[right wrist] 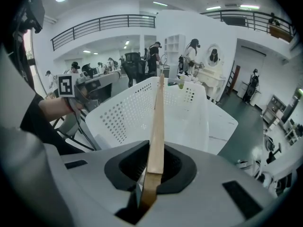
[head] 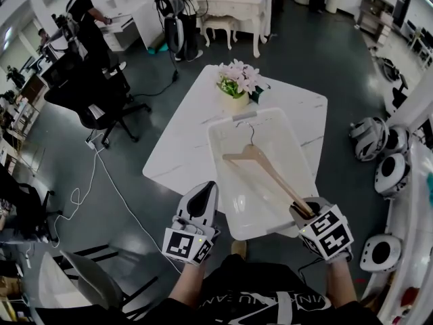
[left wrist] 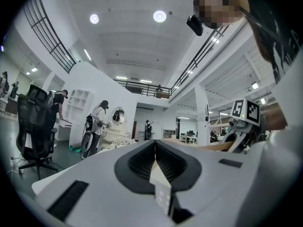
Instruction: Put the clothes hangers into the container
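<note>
A wooden clothes hanger [head: 264,170] with a metal hook hangs over the white perforated container [head: 223,135] on the white marble table [head: 183,141]. My right gripper [head: 306,213] is shut on one end of it at the container's near right corner; in the right gripper view the wooden hanger [right wrist: 156,126] runs from the jaws out over the container [right wrist: 123,117]. My left gripper [head: 203,198] sits at the container's near left corner, shut, with nothing between its jaws [left wrist: 155,162].
A pot of pink flowers [head: 238,81] stands on the table just behind the container. Office chairs [head: 91,103] and a cable on the floor lie to the left. People stand at white furniture in the back. Round white devices [head: 379,161] crowd the right side.
</note>
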### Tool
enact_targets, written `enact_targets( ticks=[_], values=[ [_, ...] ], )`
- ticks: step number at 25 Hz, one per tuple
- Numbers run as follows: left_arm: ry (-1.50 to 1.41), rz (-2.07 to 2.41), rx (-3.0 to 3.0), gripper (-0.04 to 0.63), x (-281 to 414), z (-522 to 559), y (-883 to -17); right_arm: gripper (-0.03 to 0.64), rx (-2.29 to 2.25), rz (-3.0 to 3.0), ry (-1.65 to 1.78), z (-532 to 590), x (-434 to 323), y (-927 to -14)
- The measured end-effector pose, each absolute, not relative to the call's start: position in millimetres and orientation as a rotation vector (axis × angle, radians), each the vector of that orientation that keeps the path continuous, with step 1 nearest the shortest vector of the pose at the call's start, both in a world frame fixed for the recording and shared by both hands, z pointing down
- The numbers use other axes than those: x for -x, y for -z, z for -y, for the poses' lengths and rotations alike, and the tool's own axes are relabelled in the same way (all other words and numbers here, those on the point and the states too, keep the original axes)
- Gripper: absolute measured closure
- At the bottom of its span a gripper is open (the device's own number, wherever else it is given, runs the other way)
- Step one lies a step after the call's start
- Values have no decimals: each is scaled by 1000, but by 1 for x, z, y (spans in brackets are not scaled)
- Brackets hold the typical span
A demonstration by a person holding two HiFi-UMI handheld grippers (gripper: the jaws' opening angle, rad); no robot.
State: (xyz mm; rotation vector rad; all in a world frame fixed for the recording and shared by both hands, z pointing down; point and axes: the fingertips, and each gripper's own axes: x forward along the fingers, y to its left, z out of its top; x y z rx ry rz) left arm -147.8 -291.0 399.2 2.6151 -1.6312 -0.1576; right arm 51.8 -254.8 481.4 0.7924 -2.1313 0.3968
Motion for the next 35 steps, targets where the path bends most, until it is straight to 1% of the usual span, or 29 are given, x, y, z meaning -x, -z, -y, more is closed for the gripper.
enact_targets(
  ticks=[23,35],
  values=[
    [170,1541,-2692,586,147,310,-390,561,-802,2111,-619,261,-50,-482],
    [171,1531,-2695,586,150,306,-387,560,-810,2108,-623,259,-52,-481]
  ],
)
